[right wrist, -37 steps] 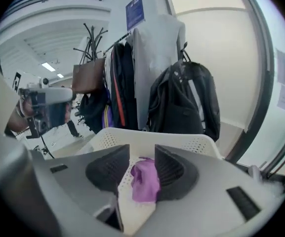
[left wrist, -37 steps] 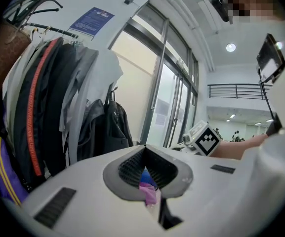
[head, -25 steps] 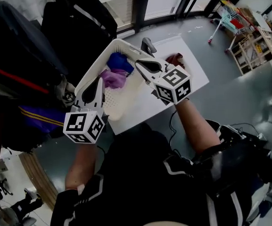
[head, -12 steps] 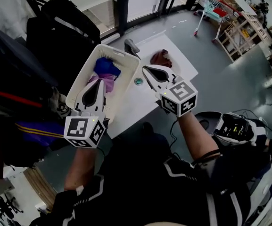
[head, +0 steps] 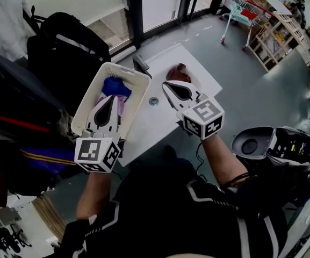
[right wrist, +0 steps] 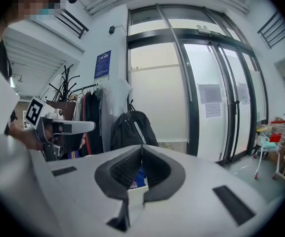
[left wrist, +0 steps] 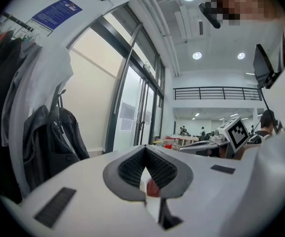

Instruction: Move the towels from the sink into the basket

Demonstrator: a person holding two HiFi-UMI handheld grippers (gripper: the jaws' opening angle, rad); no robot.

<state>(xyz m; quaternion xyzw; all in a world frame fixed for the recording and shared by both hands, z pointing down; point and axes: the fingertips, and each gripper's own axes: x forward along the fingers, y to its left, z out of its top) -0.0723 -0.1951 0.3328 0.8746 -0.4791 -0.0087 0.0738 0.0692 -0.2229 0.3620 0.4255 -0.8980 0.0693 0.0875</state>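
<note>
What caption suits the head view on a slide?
Left gripper and right gripper shut, empty; blue towel and purple towel in basket; red towel in sink.

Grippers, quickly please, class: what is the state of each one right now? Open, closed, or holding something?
Left gripper: closed, jaw tips together, holding nothing.
Right gripper: closed, jaw tips together, holding nothing.

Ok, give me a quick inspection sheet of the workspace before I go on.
Surface: white sink unit, drain uncovered.
Job's things: dark red towel in the sink; blue towel and purple towel in the white basket.
Clutter: nothing seen.
Grippers: left gripper and right gripper both shut, empty.
Cables: thin dark cable below the front edge.
Surroundings: black bags left, glass doors behind.
</note>
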